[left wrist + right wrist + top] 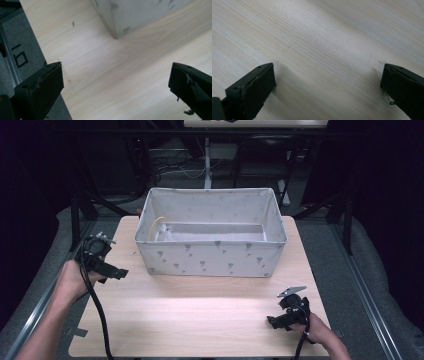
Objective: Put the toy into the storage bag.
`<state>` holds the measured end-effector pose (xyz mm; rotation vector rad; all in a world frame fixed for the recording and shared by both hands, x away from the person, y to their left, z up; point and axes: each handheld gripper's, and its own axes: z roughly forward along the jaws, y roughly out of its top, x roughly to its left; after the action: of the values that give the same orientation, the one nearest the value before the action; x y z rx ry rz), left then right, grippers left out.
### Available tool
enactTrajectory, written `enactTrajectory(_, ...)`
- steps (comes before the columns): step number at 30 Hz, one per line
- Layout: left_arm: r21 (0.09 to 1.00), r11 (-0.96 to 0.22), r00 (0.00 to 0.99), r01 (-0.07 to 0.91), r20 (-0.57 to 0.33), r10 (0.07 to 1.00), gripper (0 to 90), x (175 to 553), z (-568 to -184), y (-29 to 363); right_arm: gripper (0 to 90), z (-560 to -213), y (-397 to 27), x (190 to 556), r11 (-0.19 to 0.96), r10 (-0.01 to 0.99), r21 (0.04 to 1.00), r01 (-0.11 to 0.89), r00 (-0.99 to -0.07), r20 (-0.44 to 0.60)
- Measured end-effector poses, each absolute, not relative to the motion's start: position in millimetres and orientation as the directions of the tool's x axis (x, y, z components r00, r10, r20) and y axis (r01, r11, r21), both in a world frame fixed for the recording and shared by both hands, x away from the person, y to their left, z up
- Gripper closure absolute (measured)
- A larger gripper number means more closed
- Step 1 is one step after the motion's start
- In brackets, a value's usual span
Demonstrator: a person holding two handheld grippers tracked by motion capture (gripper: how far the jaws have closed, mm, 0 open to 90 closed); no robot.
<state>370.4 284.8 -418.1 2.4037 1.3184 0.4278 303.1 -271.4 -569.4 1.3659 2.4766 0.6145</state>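
My left gripper hovers at nine o'clock over the wooden table, jaws spread wide and empty, near the fabric bin's corner. The bin sits at twelve o'clock. My right gripper, at four o'clock, also gapes wide, holding nothing.

One fabric box, one wooden table, one yellowish loop inside the box, and two hand-held grippers, left gripper and right gripper, are counted.
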Motion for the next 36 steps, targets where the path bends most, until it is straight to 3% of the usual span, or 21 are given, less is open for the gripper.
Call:
enactTrajectory(29,0.419,-0.414,0.44,0.808,0.039,0.897,0.0,315,-555,287,0.0,-571,-271,302,0.456,0.852,0.488,0.744,-0.524,0.002)
enactTrajectory(36,0.476,-0.389,0.433,0.789,0.019,0.901,0.0,310,-572,285,0.0,-571,-271,302,0.456,0.852,0.488,0.744,-0.524,0.003)
